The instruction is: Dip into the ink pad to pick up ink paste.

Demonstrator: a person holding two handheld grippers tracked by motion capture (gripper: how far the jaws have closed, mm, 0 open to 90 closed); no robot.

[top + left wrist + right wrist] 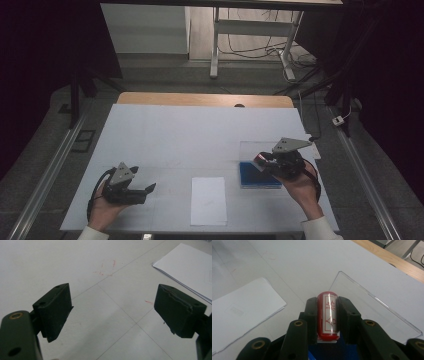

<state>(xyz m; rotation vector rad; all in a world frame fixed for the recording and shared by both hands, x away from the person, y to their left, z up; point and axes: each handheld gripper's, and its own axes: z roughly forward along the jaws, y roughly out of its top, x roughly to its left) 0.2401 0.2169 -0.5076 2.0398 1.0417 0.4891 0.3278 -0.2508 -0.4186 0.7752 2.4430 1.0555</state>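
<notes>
Your right gripper point(327, 320) was clamped on a red stamp point(327, 315), its 2 jaws pressed against the cylinder's sides, the stamp's long axis running along the jaws and pointing away from your hand. In the high view that gripper point(270, 162) hung over the blue ink pad point(252, 176) at the right of the table, with the pad's clear lid point(252, 150) standing open just beyond it. The sheet of paper point(208, 200) lay to the left of the stamp, near your edge of the table and between your 2 hands, its long side running away from you. Your right hand point(300, 187) looked nearer the sheet by a little. Any move from pad to paper would have meant carrying the stamp leftward and toward you; nothing stood on the white table cover point(190, 135) in between.

Your left gripper point(137, 191) rested low at the table's left, jaws spread wide and empty, aimed toward the paper point(190, 267), which lay just beyond its right jaw. Farther off, the bare wooden table edge point(200, 99) showed, and behind it a desk frame point(250, 30) with cables on the floor.
</notes>
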